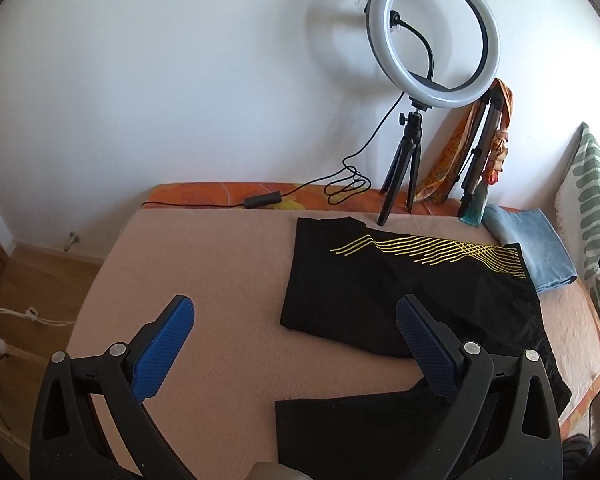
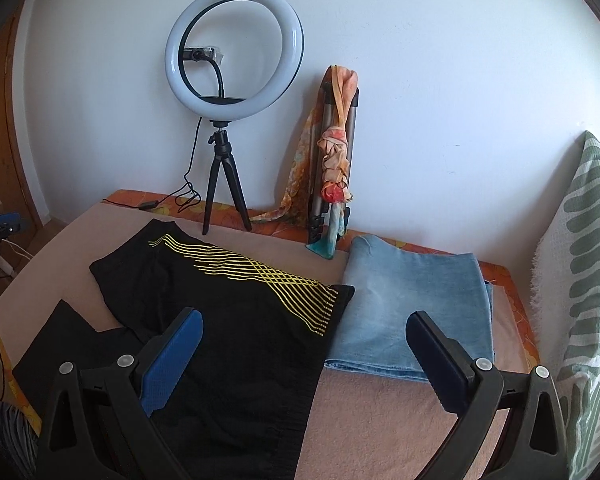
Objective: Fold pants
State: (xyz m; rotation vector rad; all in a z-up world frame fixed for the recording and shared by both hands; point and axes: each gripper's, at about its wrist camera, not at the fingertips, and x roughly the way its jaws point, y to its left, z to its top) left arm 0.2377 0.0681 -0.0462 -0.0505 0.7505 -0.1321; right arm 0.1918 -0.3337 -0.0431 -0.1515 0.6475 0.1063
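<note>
Black pants (image 1: pixel 384 292) with a yellow line pattern lie spread flat on the pink blanket (image 1: pixel 204 264), both legs pointing left. The near leg (image 1: pixel 364 420) lies apart from the far leg. My left gripper (image 1: pixel 294 320) hovers open above the blanket at the legs' ends, holding nothing. In the right wrist view the same pants (image 2: pixel 236 320) fill the left half, with the waistband toward the right. My right gripper (image 2: pixel 306 334) is open above the waist area and holds nothing.
Folded light-blue jeans (image 2: pixel 416 312) lie right of the black pants. A ring light on a small tripod (image 2: pixel 228 184) and a folded tripod with a scarf (image 2: pixel 332 168) stand at the back by the wall. A green-patterned pillow (image 2: pixel 588 280) borders the right side.
</note>
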